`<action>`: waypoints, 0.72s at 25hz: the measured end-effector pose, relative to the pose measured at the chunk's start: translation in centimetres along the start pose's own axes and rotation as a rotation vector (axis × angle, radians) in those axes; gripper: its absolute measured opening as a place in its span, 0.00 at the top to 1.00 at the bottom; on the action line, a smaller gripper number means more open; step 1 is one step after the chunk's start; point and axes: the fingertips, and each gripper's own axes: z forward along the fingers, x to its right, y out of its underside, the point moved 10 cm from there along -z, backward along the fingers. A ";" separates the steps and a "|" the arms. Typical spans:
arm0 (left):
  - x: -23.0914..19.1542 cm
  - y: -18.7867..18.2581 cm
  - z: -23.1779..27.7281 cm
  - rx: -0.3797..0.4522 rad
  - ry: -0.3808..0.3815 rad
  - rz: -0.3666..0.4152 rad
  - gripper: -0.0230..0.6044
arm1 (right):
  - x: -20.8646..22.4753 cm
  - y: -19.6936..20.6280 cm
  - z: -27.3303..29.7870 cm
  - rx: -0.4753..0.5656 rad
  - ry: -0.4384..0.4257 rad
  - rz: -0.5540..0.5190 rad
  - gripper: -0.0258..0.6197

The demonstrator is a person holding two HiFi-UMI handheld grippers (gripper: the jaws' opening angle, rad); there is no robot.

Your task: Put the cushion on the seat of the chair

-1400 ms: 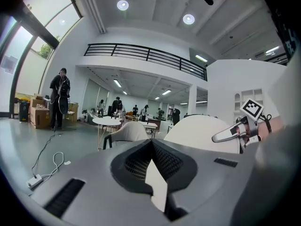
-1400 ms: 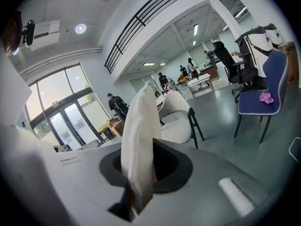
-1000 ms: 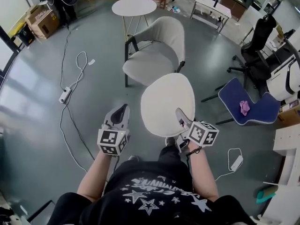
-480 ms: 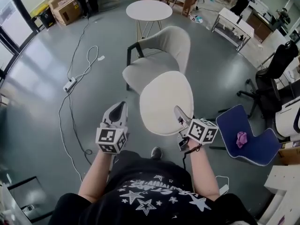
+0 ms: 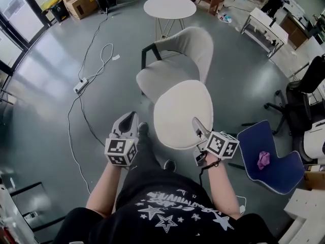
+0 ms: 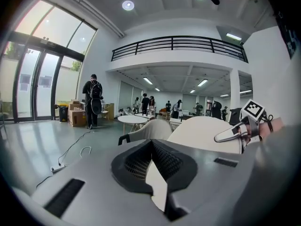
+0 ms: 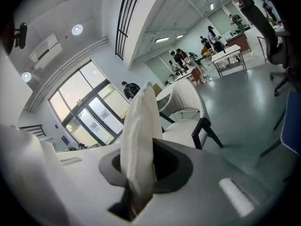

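My right gripper [image 5: 198, 127] clamps the round cream padded cushion [image 5: 182, 111] by its rim, level before the beige upholstered chair [image 5: 153, 78], ready for the seat. My left gripper [image 5: 129, 121] is closed and empty.

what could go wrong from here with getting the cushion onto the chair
1. Only the right gripper pinches the cushion, at its near edge. The left gripper is off it, so it may sag or slip out.
2. The cushion hides part of the chair seat in the head view, so it could land crooked.
3. A corded power strip lies on the floor at the left, a possible trip hazard.
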 end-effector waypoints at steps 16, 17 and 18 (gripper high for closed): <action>-7.0 -3.9 19.9 -0.085 0.244 0.039 0.95 | 1.5 -3.5 12.0 -0.003 0.154 0.091 0.87; -8.1 -4.2 21.2 -0.098 0.257 0.044 0.95 | 1.3 -4.1 13.5 0.001 0.165 0.096 0.87; -9.2 -4.4 22.4 -0.116 0.272 0.045 0.95 | 1.1 -4.6 14.9 0.006 0.179 0.101 0.87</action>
